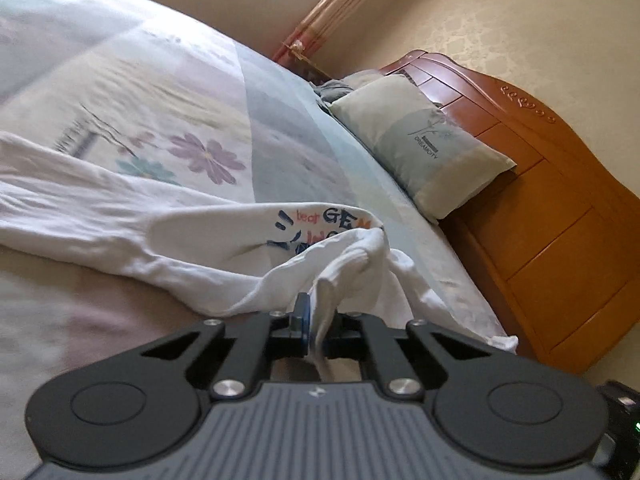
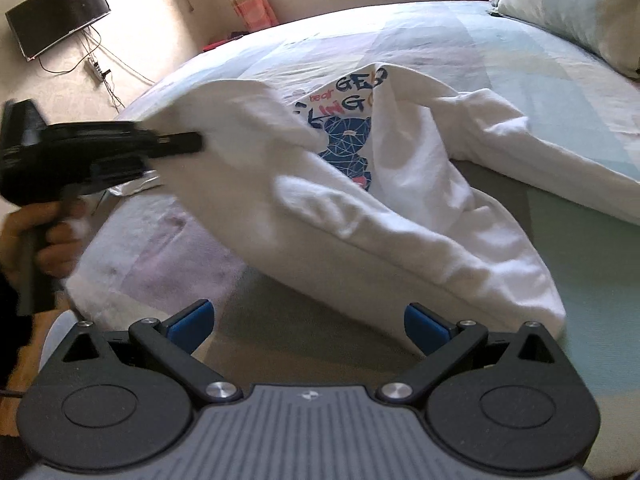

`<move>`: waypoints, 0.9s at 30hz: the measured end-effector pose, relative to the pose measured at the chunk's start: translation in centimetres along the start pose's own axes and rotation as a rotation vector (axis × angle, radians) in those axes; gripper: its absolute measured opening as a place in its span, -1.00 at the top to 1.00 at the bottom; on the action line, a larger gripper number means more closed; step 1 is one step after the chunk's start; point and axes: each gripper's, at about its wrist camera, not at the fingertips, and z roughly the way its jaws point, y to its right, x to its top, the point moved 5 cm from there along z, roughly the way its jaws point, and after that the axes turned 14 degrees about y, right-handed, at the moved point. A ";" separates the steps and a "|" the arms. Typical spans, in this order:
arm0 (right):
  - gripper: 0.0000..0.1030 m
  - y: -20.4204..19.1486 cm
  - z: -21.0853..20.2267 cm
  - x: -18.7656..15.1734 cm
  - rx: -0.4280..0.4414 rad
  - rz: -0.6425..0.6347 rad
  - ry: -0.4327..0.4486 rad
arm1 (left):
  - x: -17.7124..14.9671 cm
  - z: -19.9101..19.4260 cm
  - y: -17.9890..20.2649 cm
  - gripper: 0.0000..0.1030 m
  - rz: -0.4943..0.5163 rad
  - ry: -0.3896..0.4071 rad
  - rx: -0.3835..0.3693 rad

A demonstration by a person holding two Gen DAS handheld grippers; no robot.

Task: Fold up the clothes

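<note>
Fabric of the white cotton T-shirt with a blue bear print (image 2: pixel 360 184), lying on the floral quilted bed (image 2: pixel 500 44), is pinched in the clamped left gripper (image 1: pixel 316 320), tilted downward, hem lifted. Right gripper (image 2: pixel 306 326) hovers wide apart, empty, angled steeply down.

The left gripper (image 1: pixel 316 322) has its jaws closed together with a fold of white cloth pinched between the blue pads, and in the right wrist view it extends level from the left edge, its fingertips buried in the cloth. The left hand (image 2: pixel 44 236) is wrapped around the handle below the gripper body, fingers curled toward the camera. The right gripper (image 2: pixel 306 322) points downward with its jaws spread wide, its blue pads (image 2: pixel 190 322) well apart, with nothing between them.
</note>
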 end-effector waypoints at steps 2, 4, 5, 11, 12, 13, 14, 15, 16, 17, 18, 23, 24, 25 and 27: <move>-1.00 0.1 -0.7 -0.3 0.000 -0.008 -0.001 | 0.3 -2.1 0.1 0.93 0.014 -0.008 0.026; -1.00 0.1 -1.3 -0.5 -0.001 -0.018 -0.004 | 0.3 -4.2 0.0 0.93 0.016 -0.017 0.049; -1.00 0.2 -1.6 -0.7 -0.005 -0.022 -0.008 | 0.1 -5.2 -0.1 0.93 0.012 -0.024 0.059; -1.00 1.0 -3.0 -1.4 -0.027 -0.036 -0.022 | -1.9 -8.5 -0.4 0.93 0.027 -0.070 0.142; -1.00 1.2 -3.2 -1.5 -0.036 -0.038 -0.023 | -2.3 -8.7 -0.7 0.93 0.031 -0.080 0.161; -1.00 1.4 -3.5 -1.5 -0.045 -0.040 -0.023 | -2.7 -8.9 -0.9 0.93 0.034 -0.090 0.180; -0.97 1.7 -3.8 -1.6 -0.053 -0.041 -0.021 | -3.1 -9.0 -1.1 0.93 0.038 -0.100 0.199; -0.93 2.1 -4.0 -1.6 -0.059 -0.037 -0.018 | -3.5 -9.2 -1.3 0.93 0.037 -0.112 0.213; -0.79 2.6 -4.3 -1.6 -0.064 -0.032 -0.016 | -3.7 -9.3 -1.5 0.93 0.039 -0.122 0.223; -0.63 3.2 -4.3 -1.6 -0.066 -0.015 -0.021 | -4.0 -9.3 -1.6 0.93 0.041 -0.132 0.233; -0.56 3.9 -4.3 -1.7 -0.068 0.004 -0.026 | -4.1 -9.2 -1.5 0.93 0.051 -0.136 0.239; -0.35 8.5 -3.3 -2.9 -0.102 0.170 -0.031 | -4.1 -8.8 -0.4 0.93 0.167 -0.162 0.269; -0.34 9.3 -3.0 -3.2 -0.109 0.202 -0.029 | -4.1 -8.8 0.0 0.93 0.196 -0.168 0.273; -0.34 9.7 -2.9 -3.3 -0.098 0.223 -0.007 | -4.1 -8.7 0.3 0.93 0.226 -0.175 0.272; -0.26 9.6 -2.8 -3.3 -0.092 0.223 0.002 | -4.3 -8.6 0.7 0.93 0.286 -0.190 0.286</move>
